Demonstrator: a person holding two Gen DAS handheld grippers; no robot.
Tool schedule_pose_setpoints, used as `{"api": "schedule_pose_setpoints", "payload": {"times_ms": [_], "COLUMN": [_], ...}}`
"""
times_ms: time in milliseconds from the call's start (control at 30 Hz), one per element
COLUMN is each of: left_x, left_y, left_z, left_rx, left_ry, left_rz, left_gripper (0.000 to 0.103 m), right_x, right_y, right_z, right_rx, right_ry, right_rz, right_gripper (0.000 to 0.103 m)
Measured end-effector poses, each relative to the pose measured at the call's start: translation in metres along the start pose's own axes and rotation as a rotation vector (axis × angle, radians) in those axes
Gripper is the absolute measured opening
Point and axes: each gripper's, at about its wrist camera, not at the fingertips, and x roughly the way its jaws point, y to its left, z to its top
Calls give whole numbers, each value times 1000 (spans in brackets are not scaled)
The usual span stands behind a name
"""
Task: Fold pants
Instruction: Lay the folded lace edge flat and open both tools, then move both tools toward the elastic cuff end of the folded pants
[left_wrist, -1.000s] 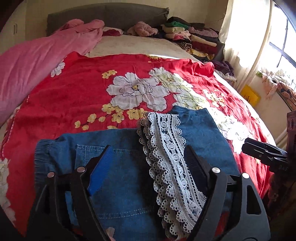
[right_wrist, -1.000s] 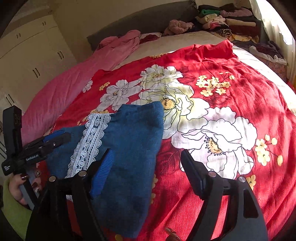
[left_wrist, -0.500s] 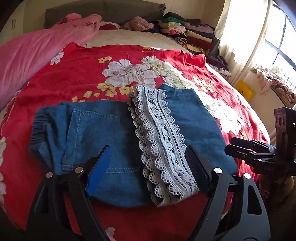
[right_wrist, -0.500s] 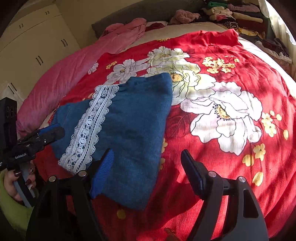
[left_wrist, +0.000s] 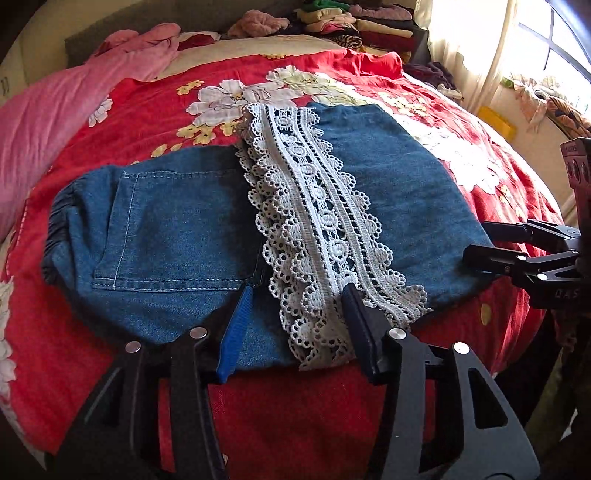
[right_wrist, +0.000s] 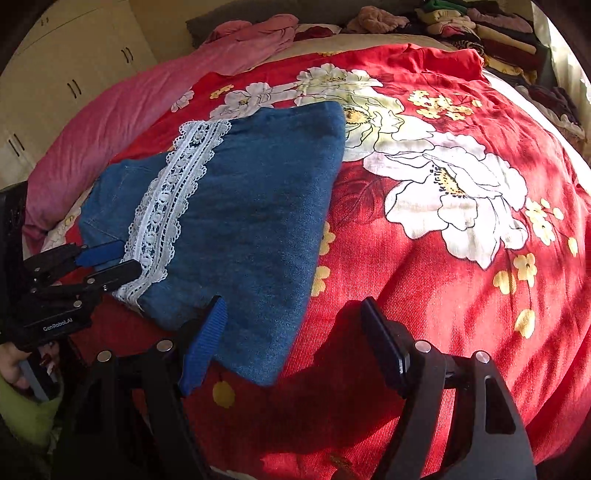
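Red floral bedspread (right_wrist: 424, 258) carries the folded denim pants (left_wrist: 177, 236); left gripper (left_wrist: 295, 325) and right gripper (right_wrist: 291, 339) hover wide, holding nothing. Pinch both near corners evenly, fold away.

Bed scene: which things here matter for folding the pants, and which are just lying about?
Job:
denim pants
their lace trim
left tongs
right tongs

Lying about:
floral bedspread
pink blanket
stacked clothes

Pants (left_wrist: 229, 236) lie folded on bed (left_wrist: 332, 398), near edge; lace strip (left_wrist: 317, 229) on top; clothes pile (left_wrist: 362, 29) far right.
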Motion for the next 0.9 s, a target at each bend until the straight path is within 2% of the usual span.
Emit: {"api": "schedule_pose_setpoints", "payload": {"times_ms": [233,367,467,600,800,900], "left_x": [-3,-4,-4,-6,-14,-18], "left_y": [-2,-3,-4,-6,-11,-13], "left_z": [1,1,1,2,5,7], "left_rx": [1,4,6,13,25,32], "left_ry": [-9,-10,-11,-12,-26,-34], "left_rz": [-4,-3,-5,-4,-8,-9], "left_gripper": [43,43,44,45,50,52], "right_x": [-24,-13,6,4,-12,-18], "right_y": [21,35,34,31,27,24], "right_z": [7,3,-3,-2,0,3], "right_rx": [-77,-133,-130,-113,-78,-62], "right_ry": [-98,-55,11,10,-37,-55], "right_rz": [50,77,46,57,70,73], "right_gripper": [71,55,52,51,52,59]}}
